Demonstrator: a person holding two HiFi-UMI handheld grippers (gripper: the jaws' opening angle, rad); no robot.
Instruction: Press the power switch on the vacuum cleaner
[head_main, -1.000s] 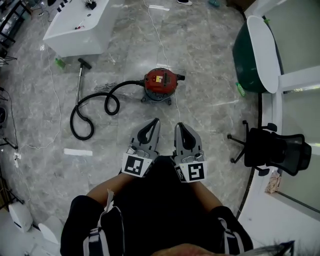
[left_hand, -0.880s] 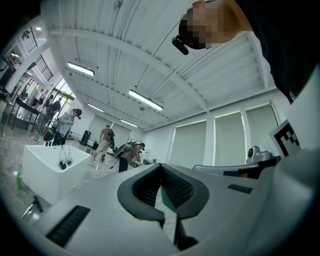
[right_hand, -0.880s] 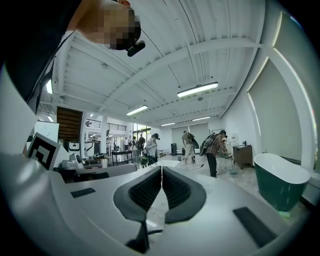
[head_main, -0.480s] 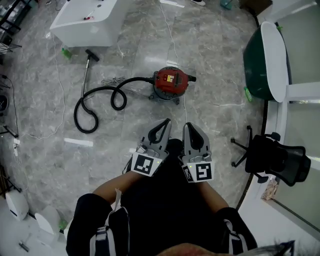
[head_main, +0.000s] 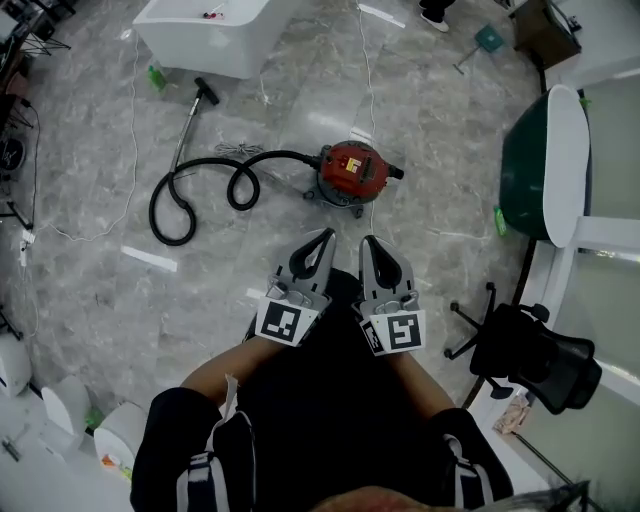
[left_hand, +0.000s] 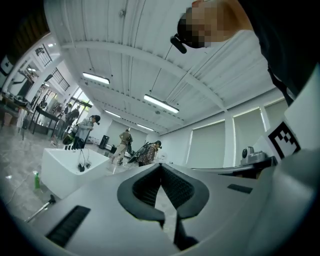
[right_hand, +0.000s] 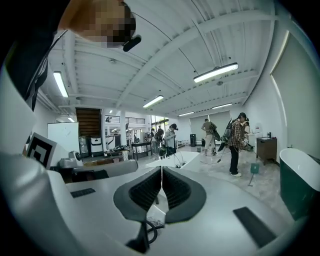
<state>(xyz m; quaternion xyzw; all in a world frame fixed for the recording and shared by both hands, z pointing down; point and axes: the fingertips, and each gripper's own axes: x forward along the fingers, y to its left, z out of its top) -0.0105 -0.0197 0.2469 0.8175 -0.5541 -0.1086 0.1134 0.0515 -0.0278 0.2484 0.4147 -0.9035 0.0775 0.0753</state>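
The red vacuum cleaner (head_main: 352, 170) stands on the grey marble floor, a yellow label on its top. Its black hose (head_main: 200, 195) loops off to the left and ends in a wand with a floor nozzle (head_main: 204, 90). My left gripper (head_main: 324, 237) and right gripper (head_main: 368, 244) are held side by side just short of the vacuum, tips pointing at it and not touching it. Both are shut with nothing between the jaws, which also shows for the left gripper (left_hand: 160, 166) and the right gripper (right_hand: 161, 170) in their own views. Neither gripper view shows the vacuum body.
A white tub-like stand (head_main: 205, 35) is at the far left, a dark green tub with a white rim (head_main: 545, 165) at the right, and a black office chair (head_main: 530, 350) below it. A thin white cable (head_main: 366, 60) runs across the floor. Several people (right_hand: 235, 140) stand far off.
The whole scene has slid down and right in the head view, and the vacuum now lies closer to the gripper tips. Both grippers stay shut, side by side.
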